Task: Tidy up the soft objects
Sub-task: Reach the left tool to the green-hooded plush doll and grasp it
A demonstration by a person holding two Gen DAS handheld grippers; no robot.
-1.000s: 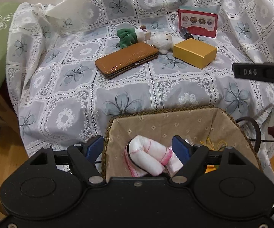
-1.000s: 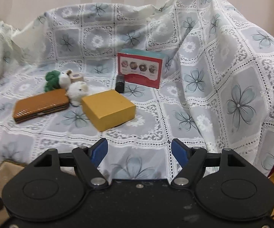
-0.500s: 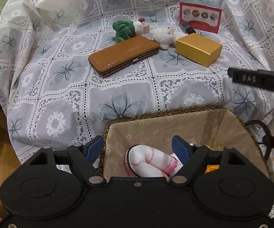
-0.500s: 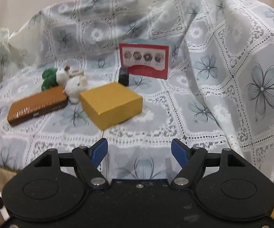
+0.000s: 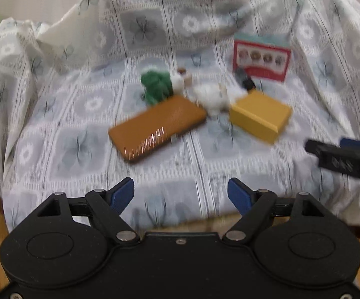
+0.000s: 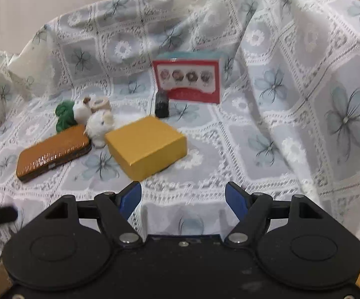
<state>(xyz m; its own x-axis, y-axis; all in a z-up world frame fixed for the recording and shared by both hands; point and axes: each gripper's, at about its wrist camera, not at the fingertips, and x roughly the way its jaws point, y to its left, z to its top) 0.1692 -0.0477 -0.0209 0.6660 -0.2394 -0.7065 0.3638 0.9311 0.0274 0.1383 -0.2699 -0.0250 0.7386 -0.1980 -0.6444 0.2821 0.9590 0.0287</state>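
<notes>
The left gripper is wide open and holds nothing; it points over the lace cloth toward the objects. The right gripper is open and empty too, and it faces the yellow box, which I take as landmark.

Just to the left of the box lies the white plush animal, touching the corner of the brown wallet. Behind the wallet is the green-and-white plush toy, with a small roll of tape beside it. Behind the box stand a dark small bottle and a red picture box.

I judge the two plush toys are the soft things not yet sorted. They lie pressed between hard objects, so the open jaws probably need to come from above.
</notes>
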